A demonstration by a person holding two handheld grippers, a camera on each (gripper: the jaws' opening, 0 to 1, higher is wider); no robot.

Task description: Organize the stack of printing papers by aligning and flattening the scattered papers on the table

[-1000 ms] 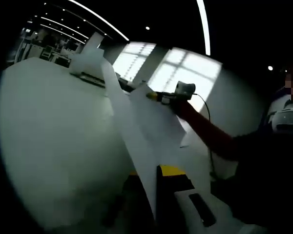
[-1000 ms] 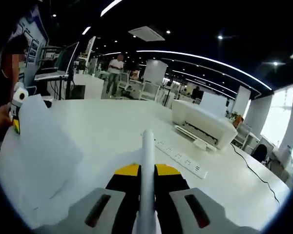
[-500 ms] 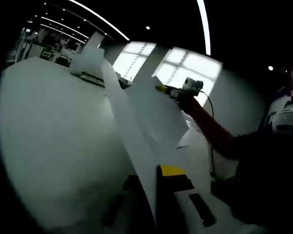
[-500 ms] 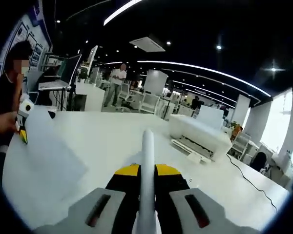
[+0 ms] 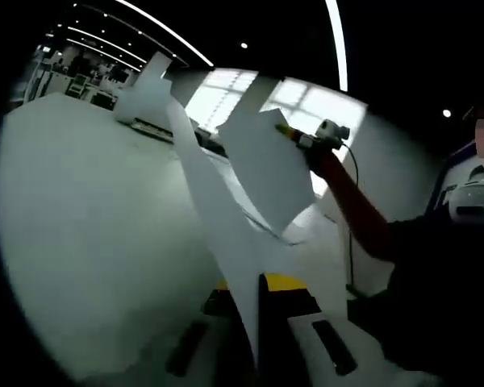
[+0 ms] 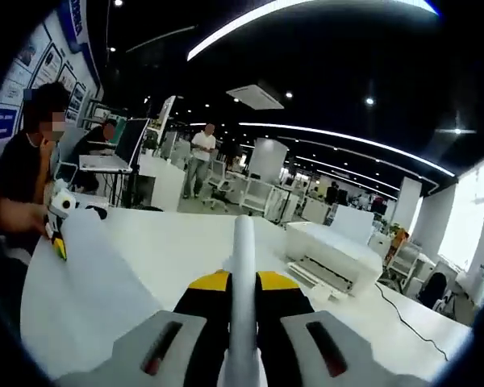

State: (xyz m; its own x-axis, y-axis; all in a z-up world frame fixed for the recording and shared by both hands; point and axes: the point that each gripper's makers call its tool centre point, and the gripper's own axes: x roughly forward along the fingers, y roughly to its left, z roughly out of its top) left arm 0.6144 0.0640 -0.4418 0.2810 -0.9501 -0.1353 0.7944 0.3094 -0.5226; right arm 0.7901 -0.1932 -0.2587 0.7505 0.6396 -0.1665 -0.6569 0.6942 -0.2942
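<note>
My left claw (image 5: 254, 322) is closed on the near edge of the papers (image 5: 218, 218), which rise edge-on between its two jaws and bend away from me. The sheets are white and thin, and they are lifted off the surface (image 5: 81, 210), not lying flat. Further along, one sheet opens like a wide flap, and my right claw (image 5: 289, 134) grips its far corner, up and to the right of my left claw. Behind it my hand (image 5: 323, 157) and my sleeve come back toward my body.

In the right gripper view, my right claw (image 6: 240, 318) is also closed on the papers (image 6: 242, 266), which stand as one narrow white strip between the jaws. To the left of this claw the sheet spreads wide and slopes down to my left claw (image 6: 58, 242), which holds its far end.

Beyond the papers the surface is white and broad. A white printer (image 6: 331, 254) stands on it, ahead and to the right of my right claw, and a thin cable (image 6: 403, 318) lies beside it. Far behind is an open office with long ceiling lights (image 6: 306, 133), large windows (image 5: 306, 113), a laptop (image 6: 117, 153) and a standing person (image 6: 200, 153).
</note>
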